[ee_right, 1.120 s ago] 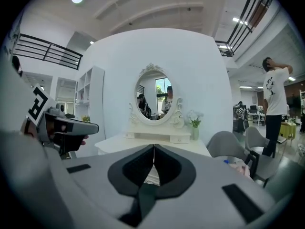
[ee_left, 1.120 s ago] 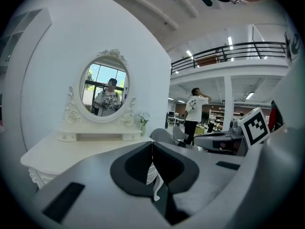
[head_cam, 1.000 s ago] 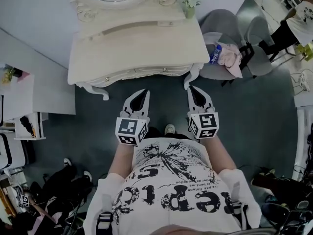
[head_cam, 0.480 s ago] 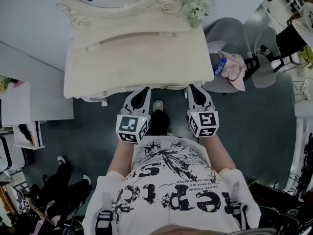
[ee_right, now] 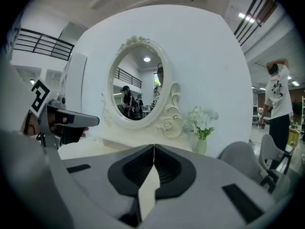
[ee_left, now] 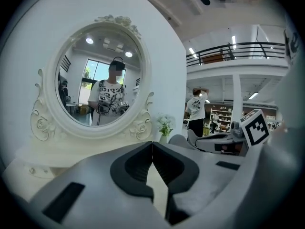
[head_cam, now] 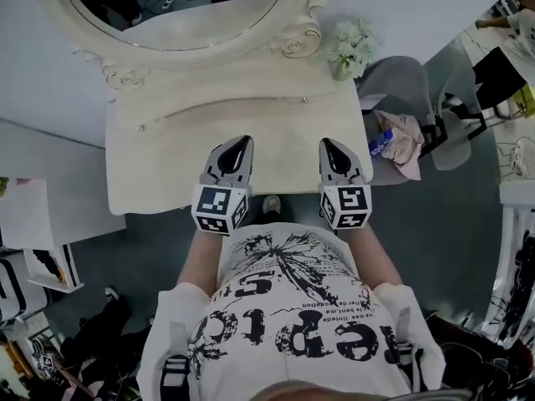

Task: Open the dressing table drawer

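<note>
Where the task's thing stands: the cream dressing table (head_cam: 175, 161) fills the upper middle of the head view, set against a white wall.
Drawer: its front cannot be seen from above, since it lies under the tabletop's near edge.
Left gripper (head_cam: 240, 144): over the tabletop close to the near edge; in its own view the fingertips meet in a thin line, with only pale tabletop showing in the notch below them.
Right gripper (head_cam: 328, 145): beside the left one and apart from it, also over the tabletop; its fingers are pressed together at the tips in the same way and clamp nothing.
Between grippers and drawer: the tabletop itself, as both tools sit above it rather than in front of it.
Mirror (head_cam: 175, 11): oval, in a carved frame with scrolls, upright at the back of the table; the left gripper view shows the person reflected in it.
Vase of white flowers (head_cam: 351, 44): on the table's back right corner, next to the mirror frame.
Chair (head_cam: 401, 78): grey, just beside the table's right end, carrying a pink cloth (head_cam: 407, 144) and a bottle (head_cam: 380, 143).
White unit (head_cam: 58, 182): beside the table's left end.
Shoe (head_cam: 272, 204): on the dark floor (head_cam: 468, 241) at the table's near edge, between the two grippers.
Background: another person (ee_right: 277, 99) stands well behind the chair.
</note>
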Demonstrator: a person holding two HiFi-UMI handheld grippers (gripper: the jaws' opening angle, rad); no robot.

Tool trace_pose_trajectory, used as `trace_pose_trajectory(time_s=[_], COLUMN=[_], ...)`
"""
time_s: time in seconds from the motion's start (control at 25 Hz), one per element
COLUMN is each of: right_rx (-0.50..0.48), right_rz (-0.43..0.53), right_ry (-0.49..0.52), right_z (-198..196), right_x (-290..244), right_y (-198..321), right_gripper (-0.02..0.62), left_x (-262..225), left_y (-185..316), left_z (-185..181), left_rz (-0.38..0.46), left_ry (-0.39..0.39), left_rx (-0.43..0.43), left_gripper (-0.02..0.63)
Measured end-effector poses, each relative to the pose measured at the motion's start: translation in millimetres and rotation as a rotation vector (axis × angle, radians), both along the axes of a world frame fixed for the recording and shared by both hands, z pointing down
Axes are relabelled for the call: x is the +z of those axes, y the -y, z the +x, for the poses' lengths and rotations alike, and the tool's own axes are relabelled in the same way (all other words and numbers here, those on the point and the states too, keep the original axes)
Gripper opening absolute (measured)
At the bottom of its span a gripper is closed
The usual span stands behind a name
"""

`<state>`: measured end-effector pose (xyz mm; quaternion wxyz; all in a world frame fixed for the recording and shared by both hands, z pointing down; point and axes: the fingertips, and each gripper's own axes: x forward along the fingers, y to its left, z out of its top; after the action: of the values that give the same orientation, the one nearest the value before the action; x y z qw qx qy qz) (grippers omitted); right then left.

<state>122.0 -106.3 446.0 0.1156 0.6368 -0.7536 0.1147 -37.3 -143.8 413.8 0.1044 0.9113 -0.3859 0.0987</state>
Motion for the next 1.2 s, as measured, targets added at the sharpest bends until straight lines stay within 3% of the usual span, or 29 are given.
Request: trace_pose_trajectory(time_s=[0.24, 0.56, 0.8, 0.92, 1.2], right_rx=[0.01, -0.059, -0.095, -0.094, -0.042], right_rz=[-0.025, -0.064, -0.196, -0.271, -0.391], right_ry=[0.002, 0.029, 0.039, 0.049, 0.062], right_z=[6, 8, 16, 20, 35], right_x=[16, 62, 114, 141, 184], right_y=[45, 88, 119, 133, 164], right_gripper=[0.018, 0.018, 0.024, 0.108, 0.11], left_x=[17, 42, 65, 78, 97], left_y=[33, 52, 57, 57, 61], left_z=[1, -3, 0, 4, 2], left_rz=[-0.054, -0.113, -0.16, -0.184, -0.228], left_ry=[0.0, 0.011, 0.037, 0.061, 0.069], left_rx=[-0.01, -0.071, -0.104, -0.1, -0.147], left_gripper=[0.019, 0.018, 0.019, 0.02, 0.019])
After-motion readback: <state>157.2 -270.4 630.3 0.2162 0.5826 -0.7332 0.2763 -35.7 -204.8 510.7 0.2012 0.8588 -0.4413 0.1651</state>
